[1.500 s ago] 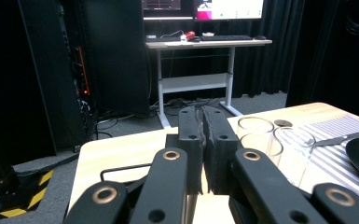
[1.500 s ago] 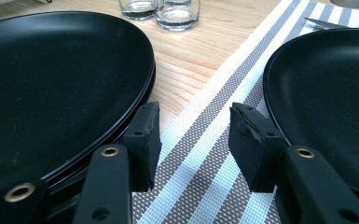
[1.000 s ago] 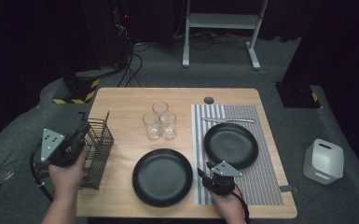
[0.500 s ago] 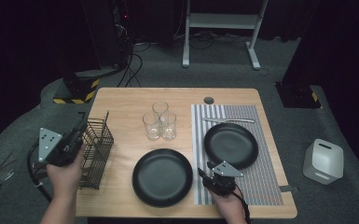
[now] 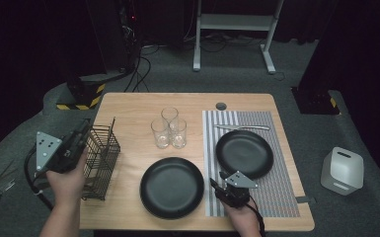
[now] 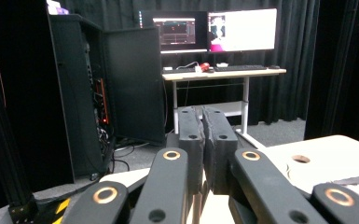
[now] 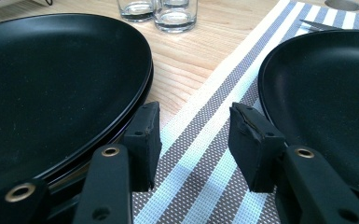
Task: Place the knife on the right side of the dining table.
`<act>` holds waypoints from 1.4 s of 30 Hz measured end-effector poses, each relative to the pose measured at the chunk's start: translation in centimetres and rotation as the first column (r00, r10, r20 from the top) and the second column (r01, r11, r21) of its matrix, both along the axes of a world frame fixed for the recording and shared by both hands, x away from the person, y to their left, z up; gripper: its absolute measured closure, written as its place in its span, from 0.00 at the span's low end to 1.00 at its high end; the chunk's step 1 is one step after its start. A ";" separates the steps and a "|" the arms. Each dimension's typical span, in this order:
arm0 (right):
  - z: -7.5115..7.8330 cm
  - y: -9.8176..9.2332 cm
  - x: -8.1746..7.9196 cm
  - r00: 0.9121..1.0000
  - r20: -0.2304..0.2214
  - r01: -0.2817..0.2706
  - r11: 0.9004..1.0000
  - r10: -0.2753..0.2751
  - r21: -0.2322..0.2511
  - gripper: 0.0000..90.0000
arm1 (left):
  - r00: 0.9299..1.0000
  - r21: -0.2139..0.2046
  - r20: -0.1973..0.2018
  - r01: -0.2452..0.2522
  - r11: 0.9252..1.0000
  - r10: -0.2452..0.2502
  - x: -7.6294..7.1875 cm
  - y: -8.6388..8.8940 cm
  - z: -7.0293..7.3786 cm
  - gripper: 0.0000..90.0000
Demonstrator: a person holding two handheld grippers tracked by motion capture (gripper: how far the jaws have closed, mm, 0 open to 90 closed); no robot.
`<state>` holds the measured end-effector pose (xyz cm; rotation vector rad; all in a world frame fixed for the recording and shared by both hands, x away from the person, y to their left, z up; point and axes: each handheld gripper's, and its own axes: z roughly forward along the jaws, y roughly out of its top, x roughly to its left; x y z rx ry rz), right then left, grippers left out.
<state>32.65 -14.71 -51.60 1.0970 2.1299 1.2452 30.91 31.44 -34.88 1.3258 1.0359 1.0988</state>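
Note:
My left gripper (image 5: pixel 85 127) is held off the table's left edge, beside a black wire basket (image 5: pixel 101 158). In the left gripper view its jaws (image 6: pixel 204 116) are pressed together with nothing between them, pointing level toward a desk with monitors. My right gripper (image 5: pixel 218 178) rests low near the front edge on a striped placemat (image 5: pixel 276 197), between two black plates. In the right gripper view it (image 7: pixel 193 135) is open over the placemat (image 7: pixel 205 140), holding nothing. Its left pad (image 7: pixel 142 135) sits right by the rim of the left plate (image 7: pixel 51 84). The right plate (image 7: pixel 326 93) lies on the mat.
Three clear glasses (image 5: pixel 170 129) stand mid-table behind the left plate (image 5: pixel 170 187). A metal utensil (image 5: pixel 242 127) lies on the mat behind the right plate (image 5: pixel 244 153). A white container (image 5: pixel 343 170) sits on the floor to the right.
My left gripper has drifted slightly to the left, beside the basket. The right gripper and the plates have not moved.

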 end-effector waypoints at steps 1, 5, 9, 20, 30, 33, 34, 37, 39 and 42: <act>0.0 0.0 0.0 1.000 -0.001 0.000 1.000 0.000 0.001 0.60 | 1.000 -0.003 0.005 -0.002 1.000 0.002 -0.1 0.0 0.1 0.97; 0.0 0.0 0.0 1.000 -0.002 -0.001 1.000 0.001 0.005 0.60 | 1.000 -0.006 0.029 -0.009 1.000 0.009 -0.4 0.0 0.6 0.97; 0.0 0.1 0.0 1.000 -0.004 -0.003 1.000 0.003 0.004 0.60 | 0.999 -0.011 0.048 -0.004 1.000 0.004 -0.6 0.0 1.2 0.97; 0.0 0.2 -0.1 1.000 -0.001 -0.008 1.000 0.008 -0.002 0.60 | 0.996 -0.017 0.092 0.018 1.000 -0.017 -0.9 -1.0 2.5 0.97; 0.1 0.1 -0.1 1.000 0.007 -0.010 1.000 0.010 -0.003 0.60 | 0.994 -0.014 0.107 0.039 0.999 -0.037 -1.2 -1.9 2.9 0.97; 0.0 0.1 -0.1 1.000 0.007 -0.011 1.000 0.011 -0.004 0.60 | 0.994 -0.017 0.104 0.046 0.999 -0.044 -1.3 -2.2 2.9 0.97; 0.0 0.2 -0.1 1.000 0.007 -0.011 1.000 0.011 -0.004 0.60 | 0.994 -0.017 0.104 0.048 0.999 -0.046 -1.3 -2.2 2.9 0.97; 0.0 0.2 -0.1 1.000 0.007 -0.011 1.000 0.011 -0.005 0.60 | 0.993 -0.017 0.103 0.053 0.998 -0.051 -1.3 -2.4 2.7 0.97; 0.0 0.2 -0.1 1.000 0.007 -0.011 1.000 0.011 -0.005 0.60 | 0.993 -0.018 0.101 0.056 0.998 -0.054 -1.3 -2.5 2.6 0.97; 0.0 0.2 -0.1 1.000 0.008 -0.011 1.000 0.011 -0.006 0.60 | 0.994 -0.021 0.095 0.061 0.998 -0.058 -1.2 -2.7 2.6 0.97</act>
